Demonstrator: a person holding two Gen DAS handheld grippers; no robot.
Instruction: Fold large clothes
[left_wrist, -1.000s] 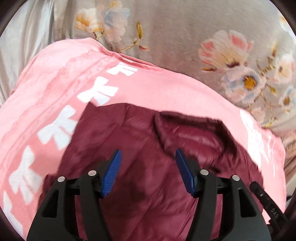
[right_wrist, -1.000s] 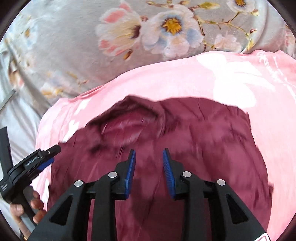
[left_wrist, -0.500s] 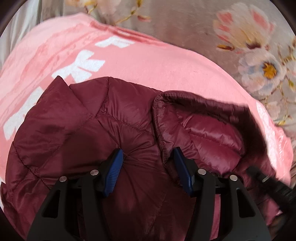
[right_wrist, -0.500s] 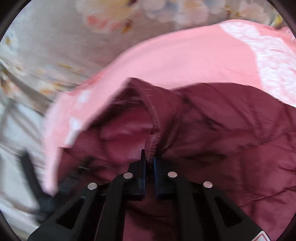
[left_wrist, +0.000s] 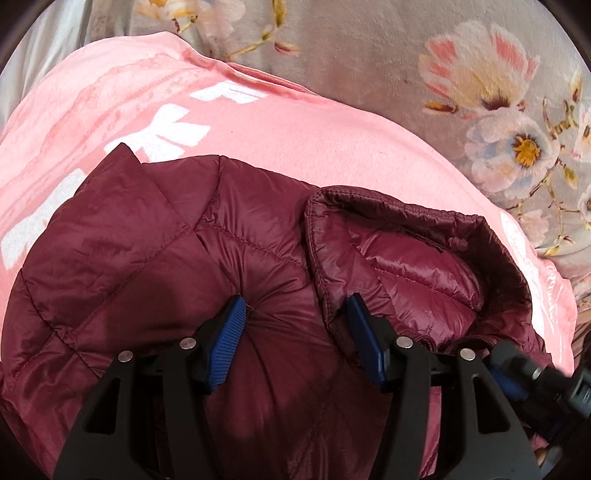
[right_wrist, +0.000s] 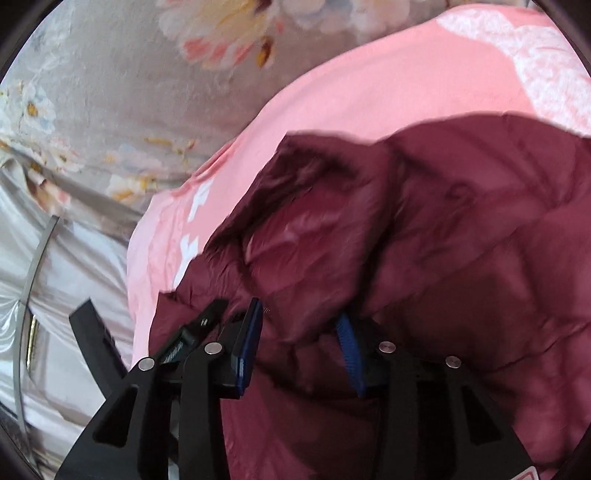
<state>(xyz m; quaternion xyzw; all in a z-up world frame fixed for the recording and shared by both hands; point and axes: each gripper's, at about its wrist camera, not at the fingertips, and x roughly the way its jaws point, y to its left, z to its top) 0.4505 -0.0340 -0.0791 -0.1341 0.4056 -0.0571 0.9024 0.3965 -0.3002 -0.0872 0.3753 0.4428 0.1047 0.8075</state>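
A maroon quilted puffer jacket (left_wrist: 155, 280) lies on a pink blanket (left_wrist: 295, 133) with white markings. Its collar (left_wrist: 399, 236) stands open to the right. My left gripper (left_wrist: 295, 339) is open, with its blue pads pressed into a bulge of jacket fabric just left of the collar. In the right wrist view the jacket (right_wrist: 461, 229) fills the right side. My right gripper (right_wrist: 304, 343) is open, with jacket fabric bulging between its blue pads. The right gripper's body also shows at the lower right of the left wrist view (left_wrist: 532, 373).
The pink blanket (right_wrist: 388, 85) lies on a grey bedspread with a flower print (left_wrist: 480, 74). A pale satin sheet (right_wrist: 62, 280) lies to the left in the right wrist view. The left gripper's black frame (right_wrist: 99, 332) shows there at lower left.
My right gripper was shut on the jacket's collar edge half a second ago and is now open, shifted to the right. My left gripper dropped onto the jacket and stays open.
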